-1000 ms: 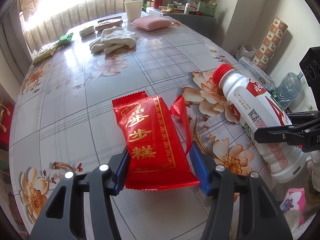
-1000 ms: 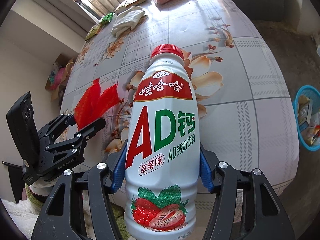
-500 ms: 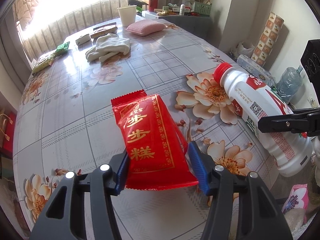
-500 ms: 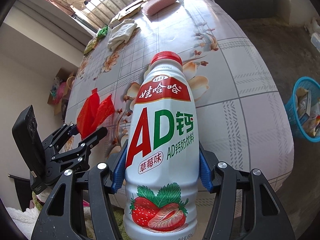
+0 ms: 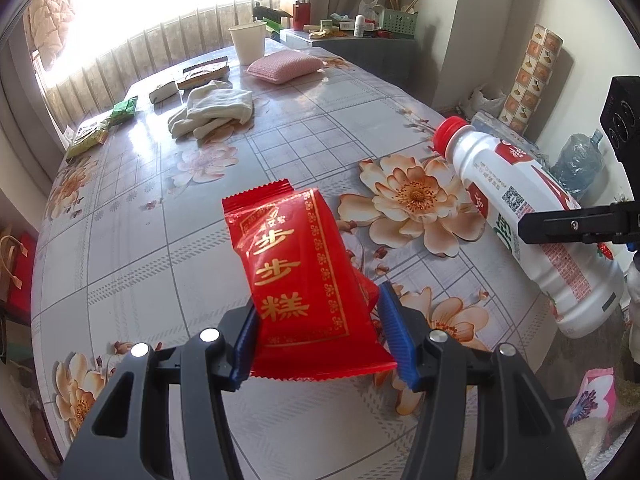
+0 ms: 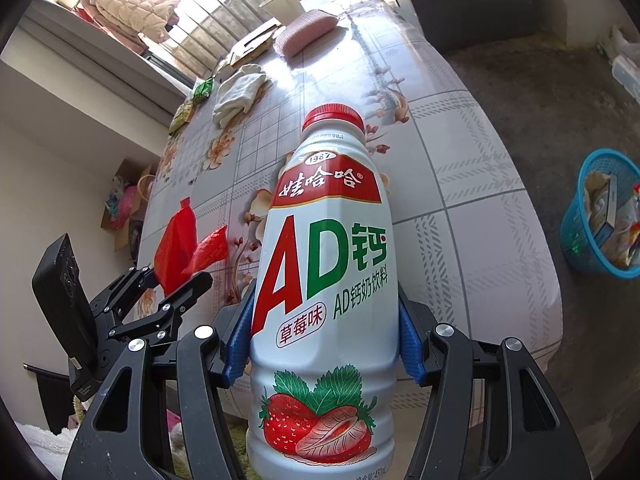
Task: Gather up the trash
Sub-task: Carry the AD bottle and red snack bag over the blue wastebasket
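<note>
My left gripper (image 5: 320, 336) is shut on a red snack wrapper (image 5: 298, 276) with gold characters, held above the near part of the floral table (image 5: 132, 240). In the right wrist view, that wrapper (image 6: 186, 246) sticks up from the left gripper (image 6: 168, 284) at lower left. My right gripper (image 6: 326, 344) is shut on a white drink bottle (image 6: 326, 272) with a red cap and strawberry label, its blue pads pressing both sides. The bottle (image 5: 524, 220) hangs at the right in the left wrist view, over the table's edge, with a finger of the right gripper (image 5: 576, 222) across it.
A blue basket (image 6: 600, 216) with trash stands on the floor to the right of the table. On the far table lie a white cloth (image 5: 212, 112), a pink sponge (image 5: 284, 66), a paper cup (image 5: 248, 42), green packets (image 5: 104, 126) and a flat box (image 5: 202, 74).
Both grippers have lifted a little with their loads; the table looks further below. The right gripper has rolled slightly, so the basket sits more in view.
</note>
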